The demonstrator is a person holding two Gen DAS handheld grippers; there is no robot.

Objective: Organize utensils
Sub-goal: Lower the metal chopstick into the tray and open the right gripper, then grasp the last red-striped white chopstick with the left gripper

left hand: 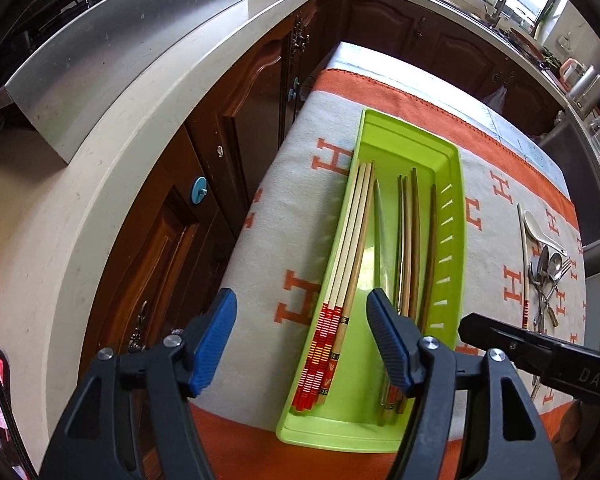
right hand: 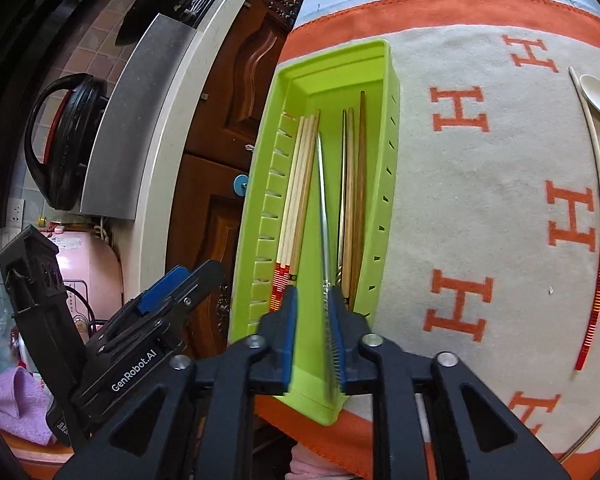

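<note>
tray (left hand: pixel 452 208): four pale chopsticks (left hand: pixel 348 252), three dark | left gripper (left hand: pixel 302 340) released | right gripper (right hand: pixel 314 340): metal chopstick (right hand: pixel 323 216) between parted pads | H-patterned cloth (right hand: pixel 480 200), kitchen counter (left hand: pixel 148 120)

I see a table (left hand: pixel 352 56) under a grey cloth (left hand: pixel 284 216) with orange H letters and an orange border. On the cloth lies a green tray (left hand: pixel 456 216), lengthwise. Well to its right lie one pale chopstick (left hand: pixel 523 256), a white spoon (left hand: pixel 540 228) and a heap of metal cutlery (left hand: pixel 548 276), touching one another.
</note>
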